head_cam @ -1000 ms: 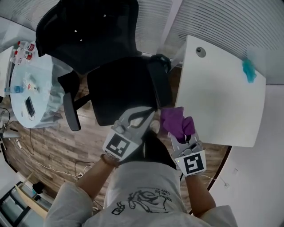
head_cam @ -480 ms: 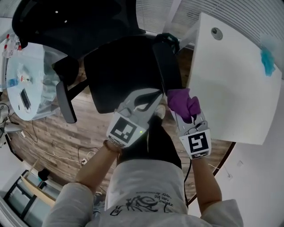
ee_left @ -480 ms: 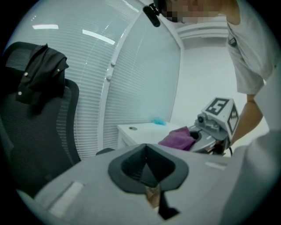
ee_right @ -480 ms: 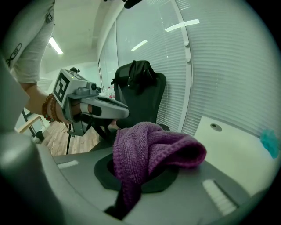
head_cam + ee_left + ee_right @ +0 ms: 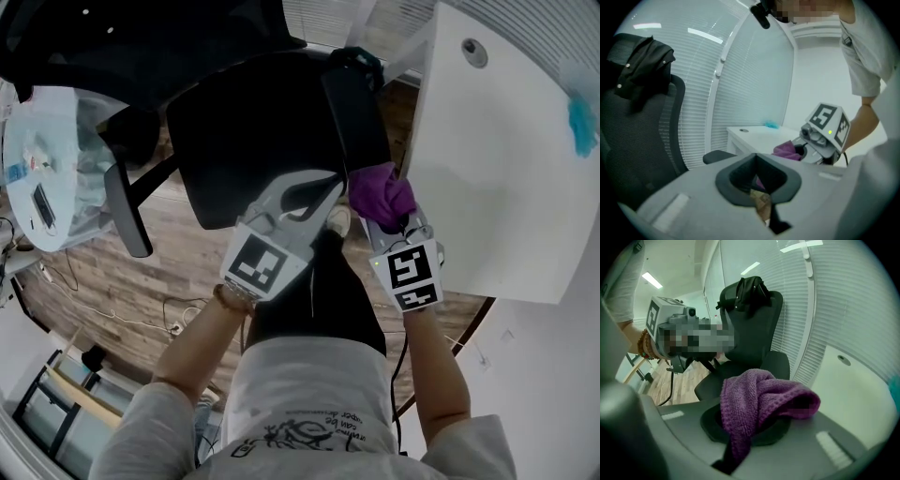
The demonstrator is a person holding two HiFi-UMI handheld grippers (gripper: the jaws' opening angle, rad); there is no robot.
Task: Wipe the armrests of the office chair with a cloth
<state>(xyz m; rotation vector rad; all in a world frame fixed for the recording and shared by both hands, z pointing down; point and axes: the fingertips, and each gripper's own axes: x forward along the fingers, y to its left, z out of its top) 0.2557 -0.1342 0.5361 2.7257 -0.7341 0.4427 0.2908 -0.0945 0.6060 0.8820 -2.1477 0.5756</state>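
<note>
Head view: the black office chair (image 5: pixel 253 131) stands on a wood floor (image 5: pixel 187 272) beside a white tabletop (image 5: pixel 497 169); the right gripper (image 5: pixel 390 223) is clenched on a purple cloth (image 5: pixel 380 192), and the bunched cloth sits at the near end of the chair's right armrest (image 5: pixel 354 117), between that armrest and the tabletop's edge; whether it presses on the pad I cannot tell; the left gripper (image 5: pixel 328 184) hangs just beside it over the front of the seat, its jaws brought together with nothing caught in them; the left armrest (image 5: pixel 127 211) is well apart from both; a small teal thing (image 5: pixel 581 127) lies at the far side of the tabletop.

Left gripper view: the dark pads meet at their tips, with only an open hollow behind them; beyond them show the armrest (image 5: pixel 719 157), the cloth (image 5: pixel 786 150) and the right gripper with its marker cube; a dark garment (image 5: pixel 644 61) is draped over the chair back.

Right gripper view: the cloth (image 5: pixel 759 399) is folded over and pinched in the jaws, one end hanging down between them; the chair stands ahead and the tabletop lies to the right.
</note>
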